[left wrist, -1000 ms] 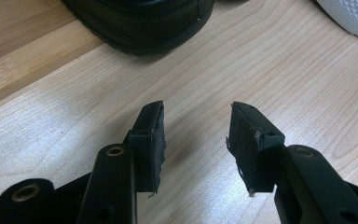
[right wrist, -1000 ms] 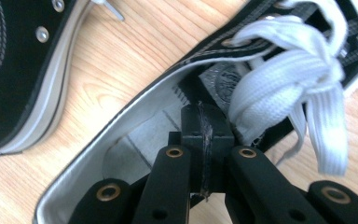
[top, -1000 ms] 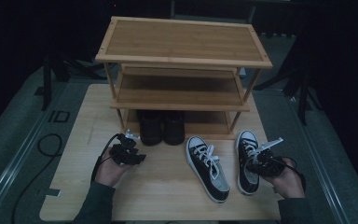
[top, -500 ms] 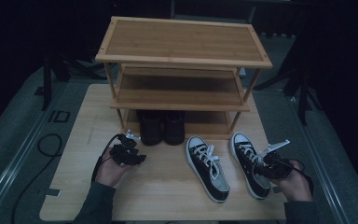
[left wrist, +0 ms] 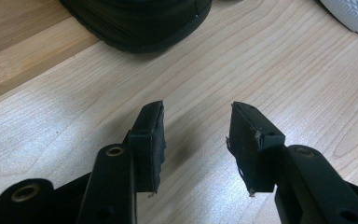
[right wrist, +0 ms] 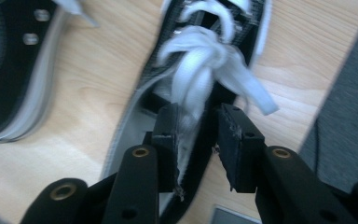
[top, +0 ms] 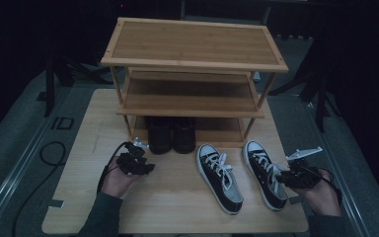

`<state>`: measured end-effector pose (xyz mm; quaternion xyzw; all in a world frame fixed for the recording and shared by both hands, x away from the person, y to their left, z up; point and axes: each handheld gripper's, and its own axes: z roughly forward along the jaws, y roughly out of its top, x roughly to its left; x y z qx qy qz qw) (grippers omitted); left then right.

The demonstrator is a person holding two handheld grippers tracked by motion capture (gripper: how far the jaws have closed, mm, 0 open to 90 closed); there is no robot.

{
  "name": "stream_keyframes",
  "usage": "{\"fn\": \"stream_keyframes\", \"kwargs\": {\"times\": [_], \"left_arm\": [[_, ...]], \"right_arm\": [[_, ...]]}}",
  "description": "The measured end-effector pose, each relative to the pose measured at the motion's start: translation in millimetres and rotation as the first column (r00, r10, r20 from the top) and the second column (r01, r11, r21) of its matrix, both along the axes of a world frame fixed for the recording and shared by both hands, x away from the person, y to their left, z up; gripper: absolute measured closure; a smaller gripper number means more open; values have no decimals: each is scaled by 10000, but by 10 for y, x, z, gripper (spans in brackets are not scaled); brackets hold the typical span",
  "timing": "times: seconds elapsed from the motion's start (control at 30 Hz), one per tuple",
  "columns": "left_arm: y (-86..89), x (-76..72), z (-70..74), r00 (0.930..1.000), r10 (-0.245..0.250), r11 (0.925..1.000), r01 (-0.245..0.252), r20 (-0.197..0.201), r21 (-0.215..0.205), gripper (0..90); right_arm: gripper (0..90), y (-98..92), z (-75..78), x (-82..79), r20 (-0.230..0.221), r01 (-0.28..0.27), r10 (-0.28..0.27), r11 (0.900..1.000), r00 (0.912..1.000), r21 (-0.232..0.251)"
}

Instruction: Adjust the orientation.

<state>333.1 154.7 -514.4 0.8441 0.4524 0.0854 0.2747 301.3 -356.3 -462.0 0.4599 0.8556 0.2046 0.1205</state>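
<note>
Right sneaker (top: 265, 174) lies flat on the counter (top: 177, 197), at the right end of the wooden board, just in front of the shoe rack (top: 193, 74). Long axis runs front to back in the high view, slightly slanted: white toe cap points away toward the rack's bottom shelf, heel points back toward the person and a little to the right. Sole down, opening up, white laces tied in a bow over the tongue.

Second sneaker (top: 220, 177) lies just beside it on the left, apart from it, with roughly the same orientation, toe toward the rack.

Right claw (top: 296, 178) sits at the heel end of the right sneaker. In the right gripper view the right claw (right wrist: 196, 140) has its jaws partly apart on either side of the bow's hanging lace; the jaws have just been opening. The lace lies between the pads; the left pad is close against it, the right pad stands clear of it, so no firm grip.

Left claw (top: 137, 164) rests over bare counter, near a pair of black shoes (top: 171, 134) on the bottom shelf. Left gripper view: left claw (left wrist: 196, 140) moderately open, nothing between the jaws.
</note>
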Motion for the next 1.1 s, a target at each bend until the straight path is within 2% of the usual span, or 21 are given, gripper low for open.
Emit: {"fn": "stream_keyframes", "kwargs": {"times": [0.2,0.33,0.43,0.53,0.57,0.6,0.7,0.9,1.1], "left_arm": [[-5,0,-1,10000,-36,10000,36,1,16,557],[4,-2,3,10000,15,10000,-15,10,-44,557],[7,-1,3,10000,5,10000,-5,-3,-42,557],[3,-1,1,10000,-7,10000,7,2,-30,557],[2,-2,2,10000,-4,10000,4,-1,-31,557],[2,-2,2,10000,-2,10000,2,6,-43,557],[6,-3,4,10000,14,10000,-14,11,-67,557],[8,1,3,10000,-7,10000,7,-14,-24,557],[5,0,2,10000,5,10000,-5,1,-32,557]], "right_arm": [[661,53,-80,84,-238,-3,1,9999,9997,-104],[667,89,-150,149,-358,109,-123,9991,9993,-404],[726,132,-260,229,-479,147,-163,9993,9987,-338],[738,139,-279,240,-455,239,-253,9993,9986,-296],[756,137,-288,251,-417,278,-289,9993,9987,-257],[816,141,-296,255,-459,309,-321,9992,9984,-266],[846,134,-281,256,-442,249,-264,9991,9987,-350],[856,130,-248,235,-161,345,-350,9990,9993,-272],[858,155,-204,213,462,381,-377,9993,9982,-71]]}}
